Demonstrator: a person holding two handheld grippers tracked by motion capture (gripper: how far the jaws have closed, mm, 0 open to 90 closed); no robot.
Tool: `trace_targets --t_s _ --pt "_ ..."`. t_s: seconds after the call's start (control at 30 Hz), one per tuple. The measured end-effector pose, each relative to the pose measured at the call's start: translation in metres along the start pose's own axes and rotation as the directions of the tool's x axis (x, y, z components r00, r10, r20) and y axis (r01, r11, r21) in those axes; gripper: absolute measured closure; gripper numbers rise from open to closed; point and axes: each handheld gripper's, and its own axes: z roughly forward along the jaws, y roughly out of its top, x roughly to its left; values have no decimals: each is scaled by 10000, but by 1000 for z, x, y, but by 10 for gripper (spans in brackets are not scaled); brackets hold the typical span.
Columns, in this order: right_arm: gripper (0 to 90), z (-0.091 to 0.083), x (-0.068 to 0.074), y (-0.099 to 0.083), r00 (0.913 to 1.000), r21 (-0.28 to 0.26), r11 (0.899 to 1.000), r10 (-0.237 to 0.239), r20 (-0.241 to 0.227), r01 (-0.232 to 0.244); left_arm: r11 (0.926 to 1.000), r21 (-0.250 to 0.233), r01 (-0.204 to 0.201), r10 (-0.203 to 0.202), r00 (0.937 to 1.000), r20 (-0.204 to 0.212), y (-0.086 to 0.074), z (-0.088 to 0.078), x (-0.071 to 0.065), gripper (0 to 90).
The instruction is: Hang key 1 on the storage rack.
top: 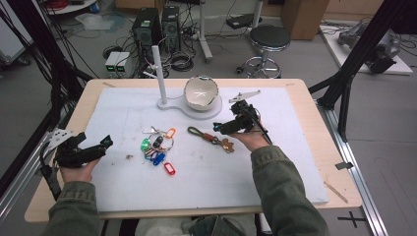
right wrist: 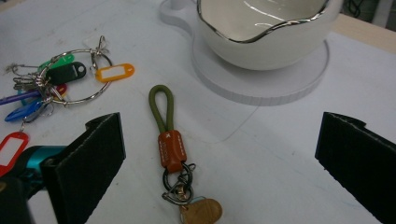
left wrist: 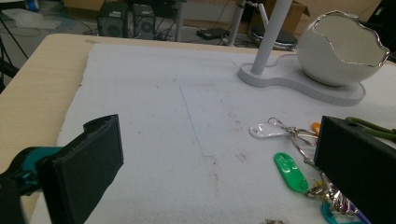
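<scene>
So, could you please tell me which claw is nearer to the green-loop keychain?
The right claw. It hovers open just over the green-loop keychain, which lies between its jaws. The left claw sits open at the mat's left edge, beyond the bunch of coloured key tags.

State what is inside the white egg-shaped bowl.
The white egg-shaped bowl shows bare white inner wall with nothing on it; its bottom is hidden by the rim.

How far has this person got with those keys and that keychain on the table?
Nothing looks put away: the white bowl holds nothing. The right gripper hovers open over the green-loop keychain, which lies flat between its jaws, ungrasped. The left gripper waits open beside the bunch of tagged keys. Grasping and moving them probably remains.
</scene>
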Motion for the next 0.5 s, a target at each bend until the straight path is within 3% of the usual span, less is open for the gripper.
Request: trace_targets --t_s 0.5 --pt "6 42 2 12 9992 1269 9914 -297 -280 331 10000 70 -4 3 9999 117 0 3 0 17"
